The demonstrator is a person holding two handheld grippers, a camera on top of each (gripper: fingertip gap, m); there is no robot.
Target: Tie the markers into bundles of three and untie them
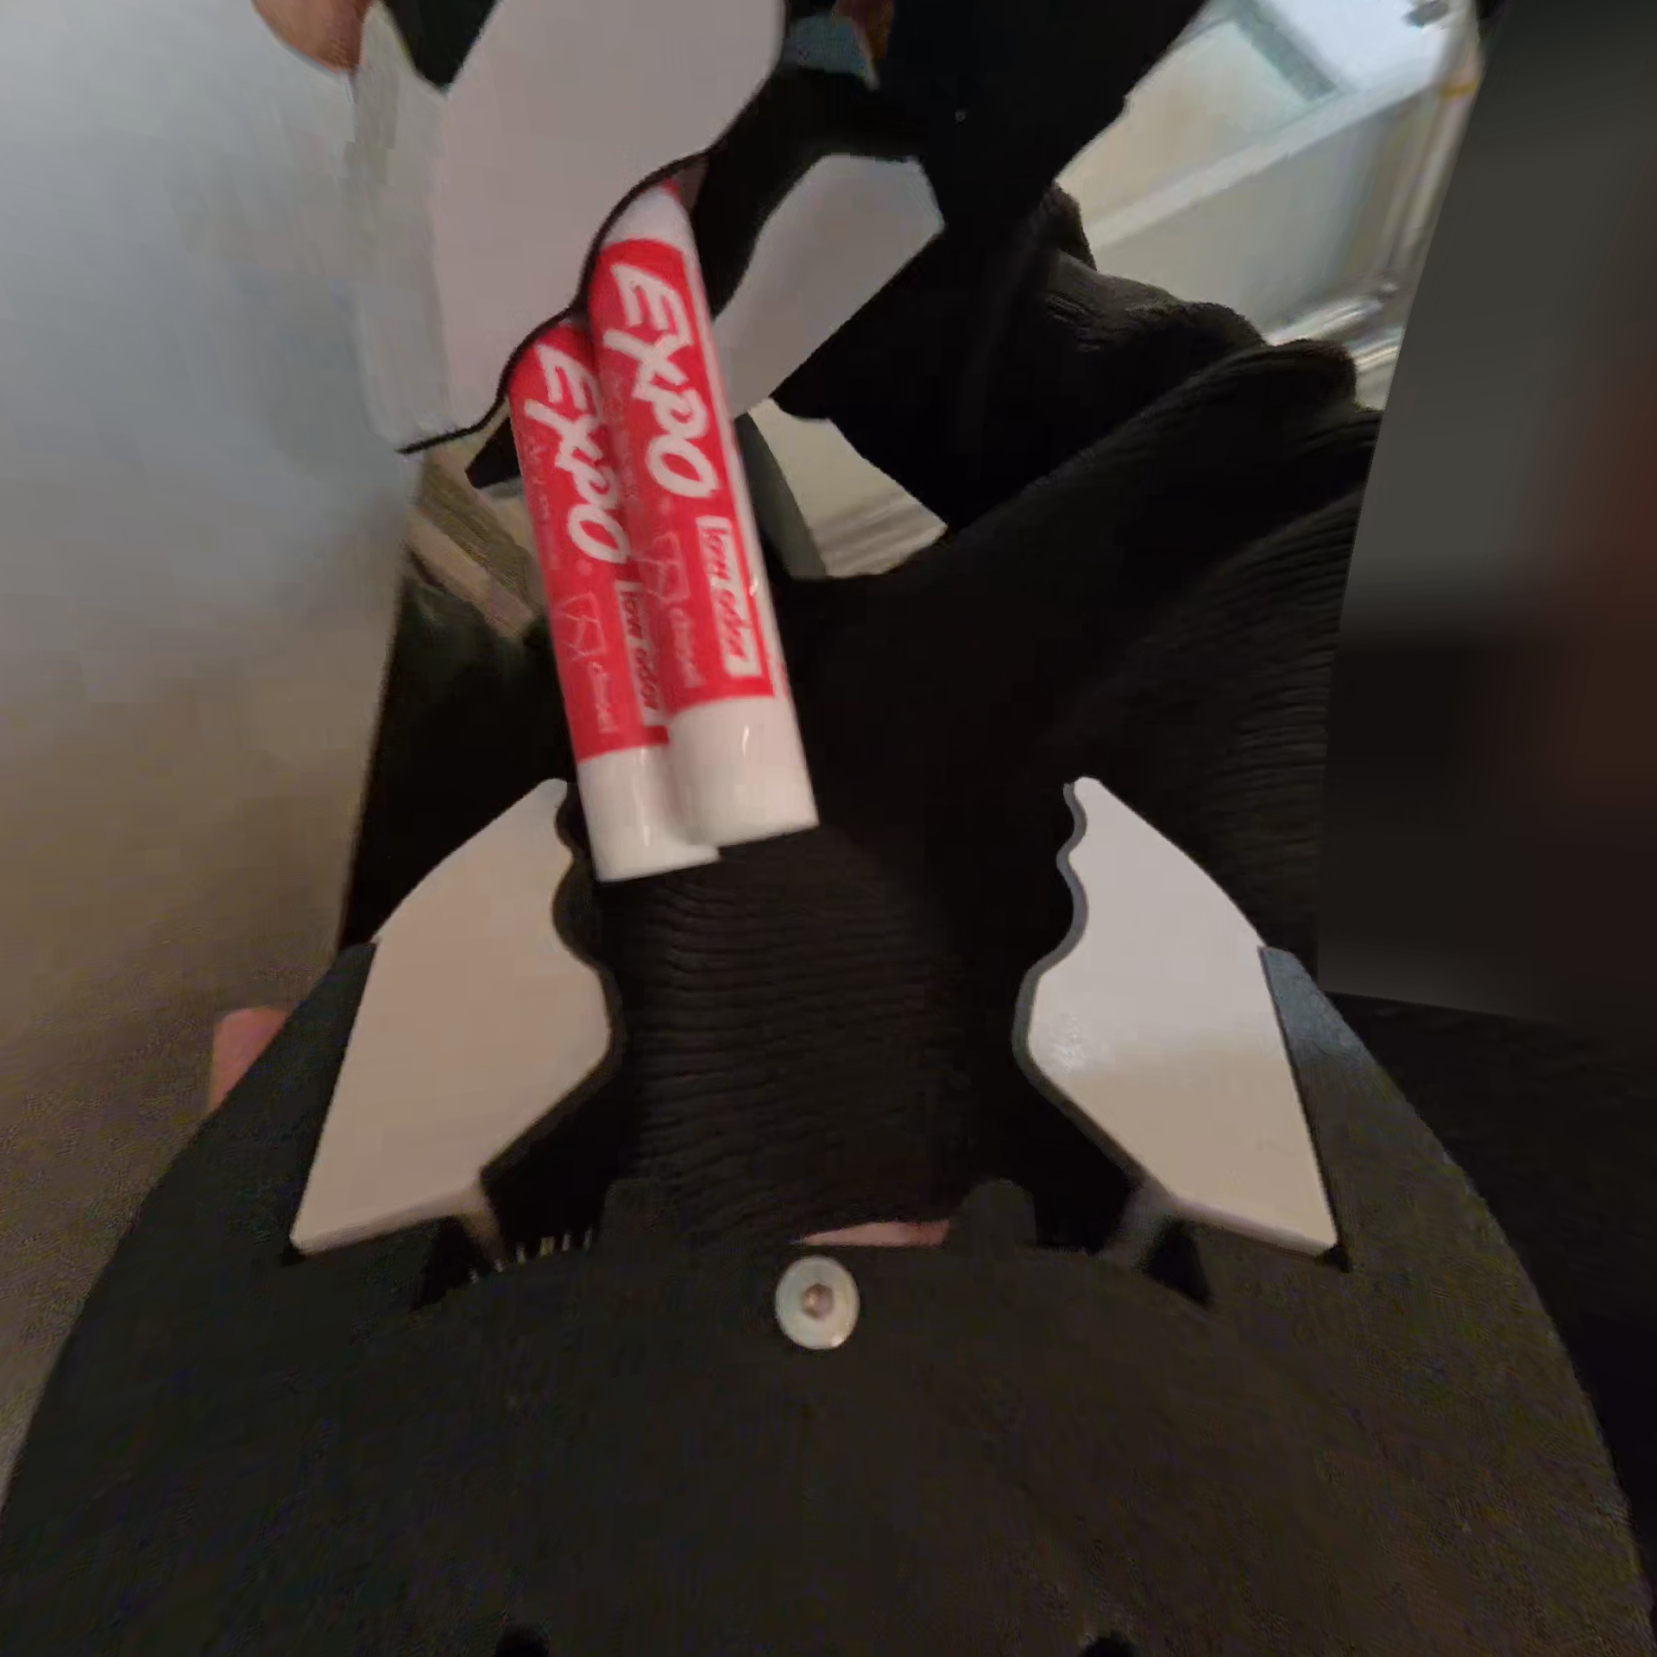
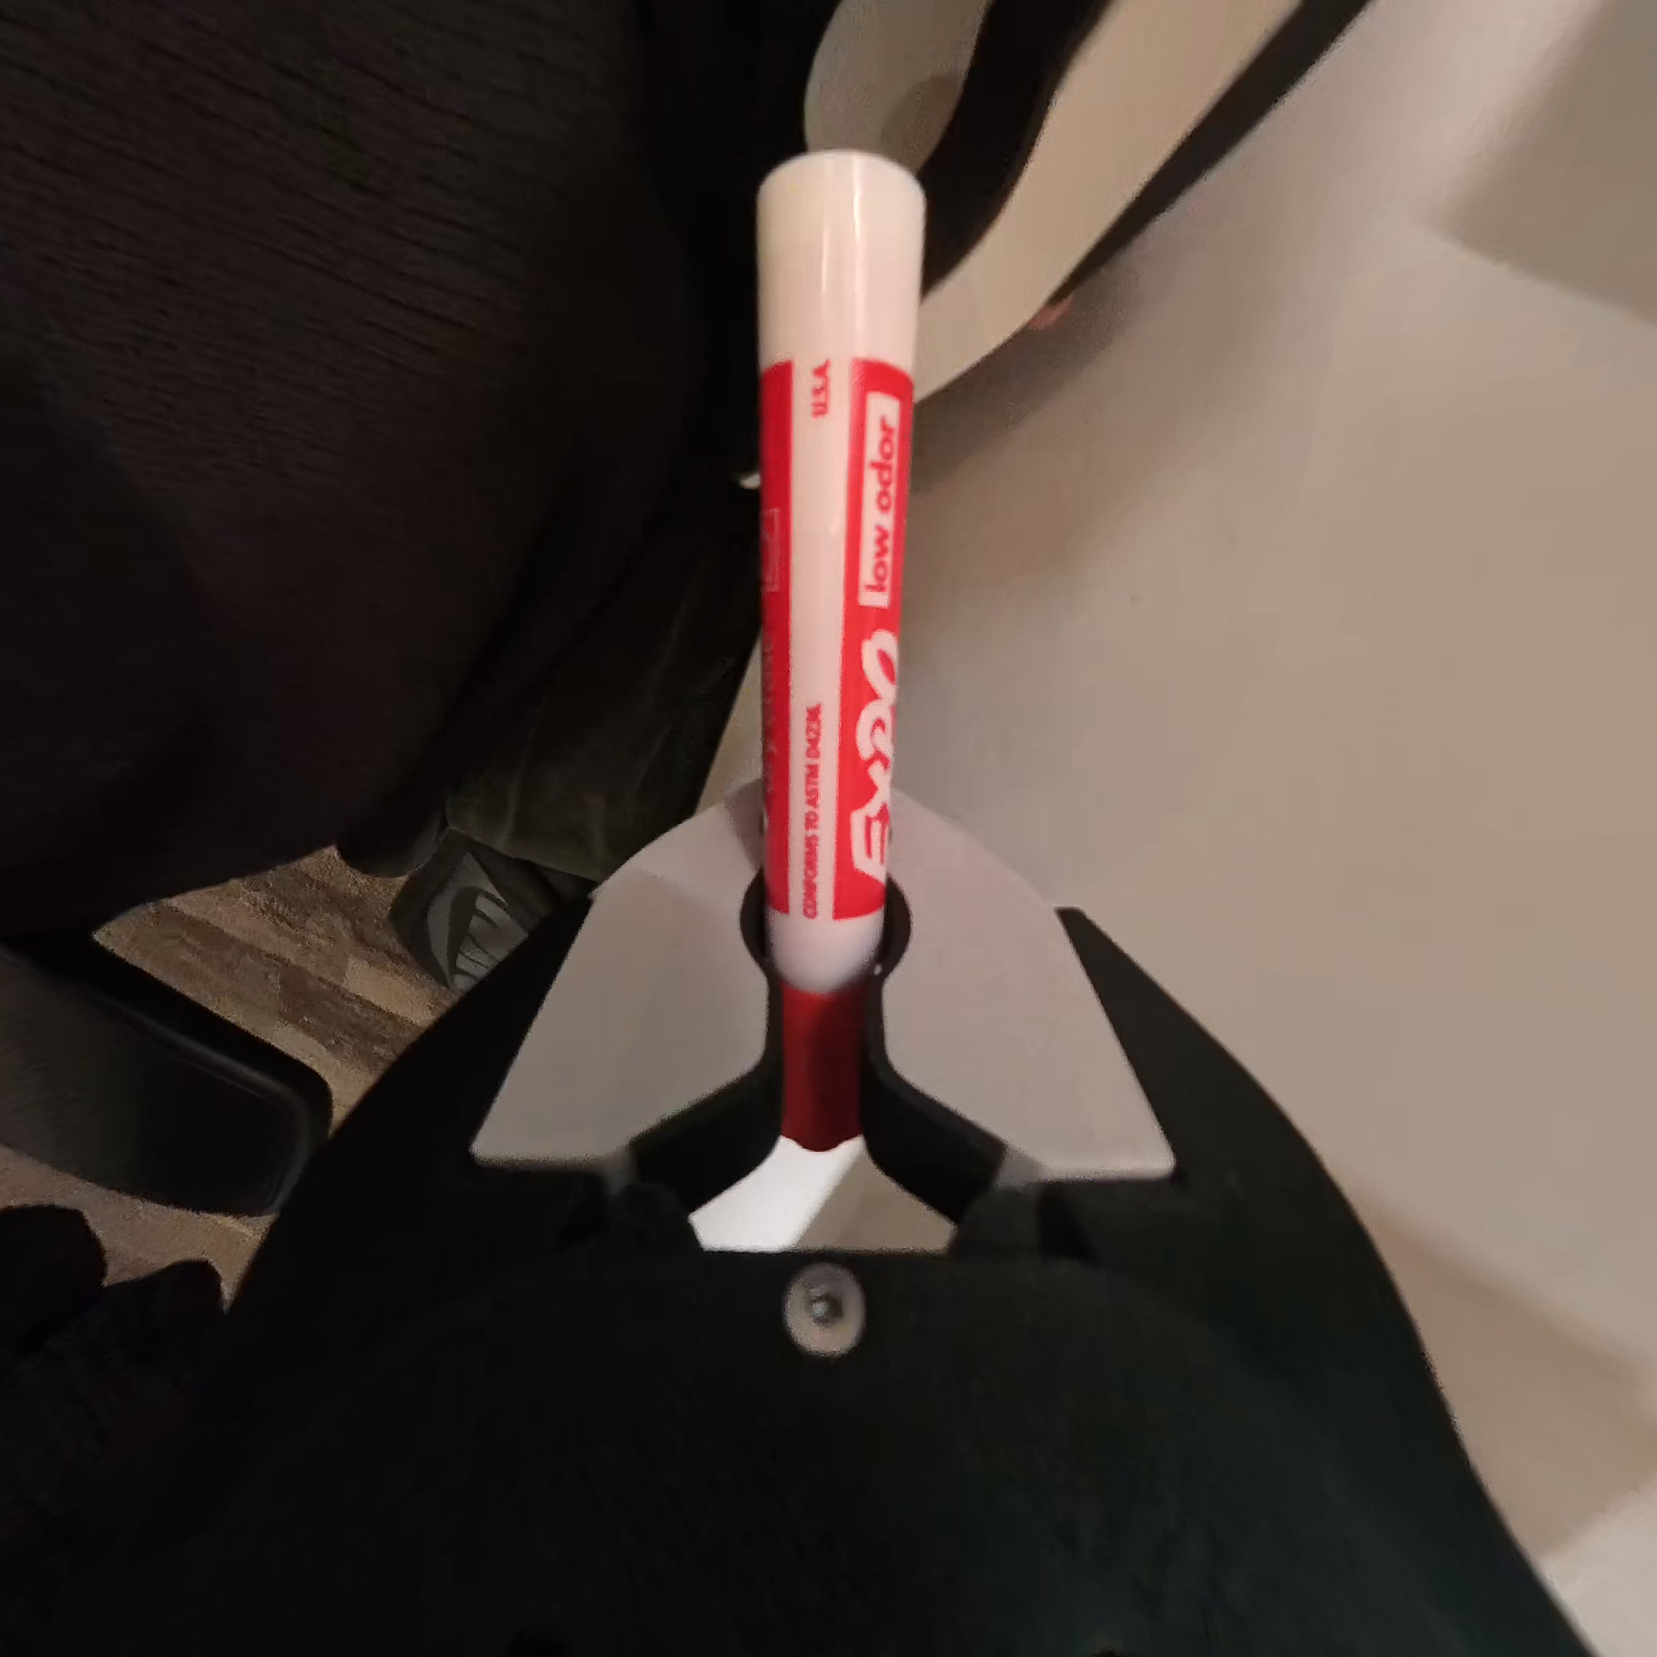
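Pale wall (image 2: 1345, 717) and wood-pattern floor (image 2: 269, 968) form the backdrop in the right wrist view; the left wrist view shows a light wall on its left side and a bright pale area at its upper right. Both views are motion-blurred. No bench or table surface is visible under the items.

Left gripper (image 1: 811, 897): white fingers (image 1: 466, 1031) spread wide apart, nothing between them. Behind the gap lies black ribbed knit fabric (image 1: 807, 1031), a sleeve or garment of the person. A fingertip shows at the gripper body's left edge.

Just beyond the left fingertips, two red-and-white markers (image 1: 663, 556) hang side by side, touching each other, blunt white ends pointing toward the left gripper's left finger. They appear close to that fingertip; contact cannot be judged. Their upper ends run into the right gripper (image 1: 628, 224), seen farther off at the top of the left wrist view, its white fingers closed around them.

Right wrist view: right gripper fingers pressed together on a marker at the round notch, near the junction of white barrel and dark red cap. Only one marker is distinguishable in this view. The barrel points straight away from the camera, white end farthest. Dark fabric fills the left of this view; part of the left gripper shows at the top.
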